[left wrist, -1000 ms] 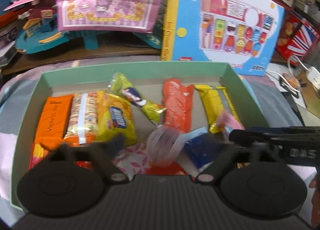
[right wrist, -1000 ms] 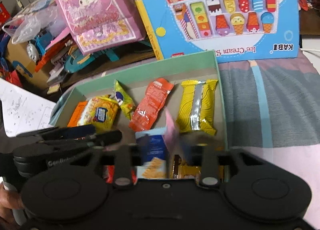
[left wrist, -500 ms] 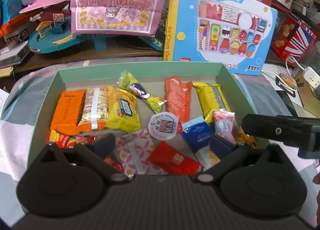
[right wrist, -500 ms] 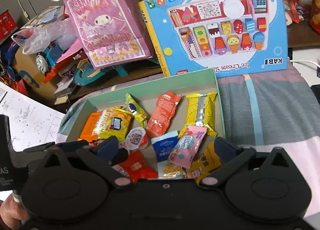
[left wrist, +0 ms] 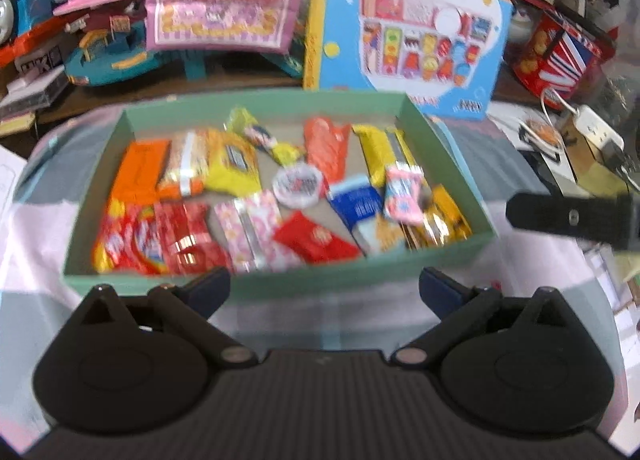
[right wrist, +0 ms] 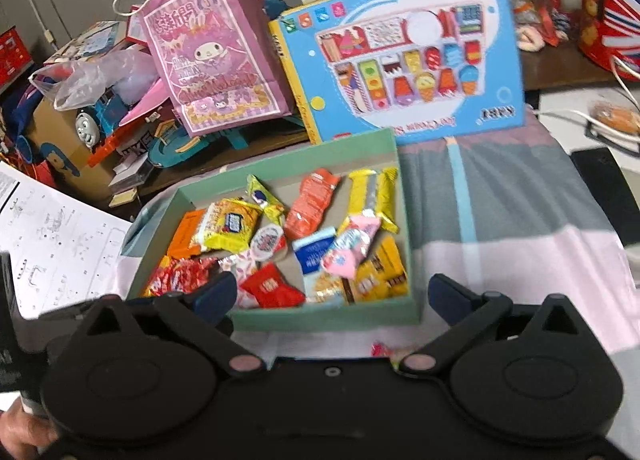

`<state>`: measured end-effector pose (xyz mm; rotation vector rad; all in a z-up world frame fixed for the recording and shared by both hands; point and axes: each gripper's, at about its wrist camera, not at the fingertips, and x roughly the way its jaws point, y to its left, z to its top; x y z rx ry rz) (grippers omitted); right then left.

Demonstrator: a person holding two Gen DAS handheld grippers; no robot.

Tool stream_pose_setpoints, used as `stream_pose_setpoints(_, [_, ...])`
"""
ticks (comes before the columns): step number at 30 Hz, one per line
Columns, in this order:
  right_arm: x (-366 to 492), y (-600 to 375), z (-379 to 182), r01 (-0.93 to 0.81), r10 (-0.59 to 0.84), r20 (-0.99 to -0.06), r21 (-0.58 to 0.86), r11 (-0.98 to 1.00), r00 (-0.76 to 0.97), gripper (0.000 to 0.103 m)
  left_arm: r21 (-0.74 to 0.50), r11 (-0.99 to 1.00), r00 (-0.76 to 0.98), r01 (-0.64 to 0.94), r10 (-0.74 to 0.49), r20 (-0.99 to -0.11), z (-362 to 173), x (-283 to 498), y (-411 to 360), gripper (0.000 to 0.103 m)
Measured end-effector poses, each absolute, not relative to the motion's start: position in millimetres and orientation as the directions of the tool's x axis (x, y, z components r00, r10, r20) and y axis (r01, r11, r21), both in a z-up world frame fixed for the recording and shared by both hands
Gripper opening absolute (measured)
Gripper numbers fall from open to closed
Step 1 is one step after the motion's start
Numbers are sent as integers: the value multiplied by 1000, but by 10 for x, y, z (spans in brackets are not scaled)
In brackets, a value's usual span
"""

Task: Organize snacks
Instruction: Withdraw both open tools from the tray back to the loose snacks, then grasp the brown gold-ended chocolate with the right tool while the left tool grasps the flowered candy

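Closest to us: our left gripper (left wrist: 325, 286) and right gripper (right wrist: 328, 294) both hang just short of the near wall of the shallow mint-green cardboard box (right wrist: 320, 318); both pairs of jaws are spread wide and hold nothing.
Near row of the box: we see a crinkly red-and-yellow foil candy bag (left wrist: 128, 240) in the left corner, a glossy red sachet (left wrist: 316, 238) near the middle, and gold-and-brown bars (right wrist: 380, 272) at the right.
Middle of the box: a round white sealed cup (left wrist: 298, 184) lies beside a blue-and-white cracker packet (left wrist: 358, 202), with a pink-and-white pouch (right wrist: 350, 248) lying partly over the packet's right side.
Far row: a flat orange pack (left wrist: 138, 172), a yellow wafer bag (left wrist: 232, 166), an upright orange sachet (left wrist: 326, 148) and a long yellow wrapped bar (right wrist: 372, 194).
Outside the box: a small pink wrapped sweet (right wrist: 382, 350) shows on the pale cloth, just beyond our right gripper body; it is too blurred for us to name.
Beyond: a pink paper gift bag (right wrist: 212, 60) and a blue ice-cream toy carton (right wrist: 408, 56) stand behind the box.
Step, as we judge it: between placements, almost all the snacks are boxed.
Next move calls for: lowering our right gripper onto the stray sweet, closing gently, then lifting it over the near wall into a gap.
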<state>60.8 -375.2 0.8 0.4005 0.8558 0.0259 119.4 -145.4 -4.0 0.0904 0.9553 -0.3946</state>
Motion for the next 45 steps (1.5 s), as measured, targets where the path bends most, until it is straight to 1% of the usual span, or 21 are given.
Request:
stream_pose_setpoints(4, [459, -3810, -99, 160, 204, -745, 385, 909, 635, 103, -106, 919, 465, 380, -289, -837, -201, 993, -1485, 103])
stream_pose_setpoints(8, [306, -3817, -210, 166, 213, -760, 388, 907, 614, 103, -123, 908, 410, 400, -298, -862, -363, 767, -1503, 103])
stream_pose_setpoints(12, [129, -3747, -327, 158, 235, -781, 391, 907, 579, 103, -104, 896, 374, 432, -283, -883, -503, 525, -1500, 103])
stream_pose_setpoints(22, [-313, -3376, -598, 107, 294, -819, 393, 913, 493, 102, -101, 887, 327, 451, -270, -905, -669, 196, -1099, 103])
stream_pose_setpoints(23, [-347, -3352, -606, 102, 295, -820, 390, 915, 490, 98, -105, 884, 322, 456, -274, -906, -671, 179, -1061, 103])
stream_pose_setpoints(25, [-412, -3312, -631, 97, 301, -824, 391, 915, 480, 95, -112, 875, 313, 471, -284, -906, -681, 124, -985, 103])
stream_pose_setpoints(28, [-497, -3254, -693, 89, 299, -835, 379, 921, 461, 83, -117, 854, 291, 507, -297, -909, -716, 59, -948, 102])
stream_pose_setpoints(29, [-520, -3231, -717, 85, 296, -841, 371, 925, 453, 75, -108, 846, 287, 523, -294, -912, -733, 30, -950, 102])
stream_pose_setpoints(30, [-525, -3208, -735, 83, 294, -846, 366, 927, 445, 71, -98, 840, 288, 534, -290, -913, -748, 5, -956, 101])
stream_pose_setpoints(33, [-572, -3118, -779, 57, 297, -861, 350, 935, 412, 64, -64, 827, 311, 559, -280, -908, -775, -78, -963, 91])
stream_pose_setpoints(35, [-627, -3040, -778, 30, 297, -867, 336, 941, 401, 63, -31, 829, 345, 558, -266, -900, -765, -104, -942, 76])
stream_pose_setpoints(37, [-688, -2954, -769, -3, 288, -873, 313, 950, 393, 60, -32, 840, 357, 541, -264, -896, -745, -88, -893, 68])
stream_pose_setpoints(39, [-724, -2881, -768, -22, 278, -878, 293, 956, 388, 53, -63, 854, 353, 516, -279, -893, -727, -52, -822, 67])
stream_pose_setpoints(42, [-746, -2777, -745, -45, 233, -888, 235, 971, 397, 50, -70, 867, 360, 493, -277, -891, -719, -27, -765, 67])
stream_pose_setpoints(45, [-717, -2682, -747, -48, 198, -893, 196, 979, 404, 50, -61, 863, 364, 502, -274, -890, -737, -44, -750, 70])
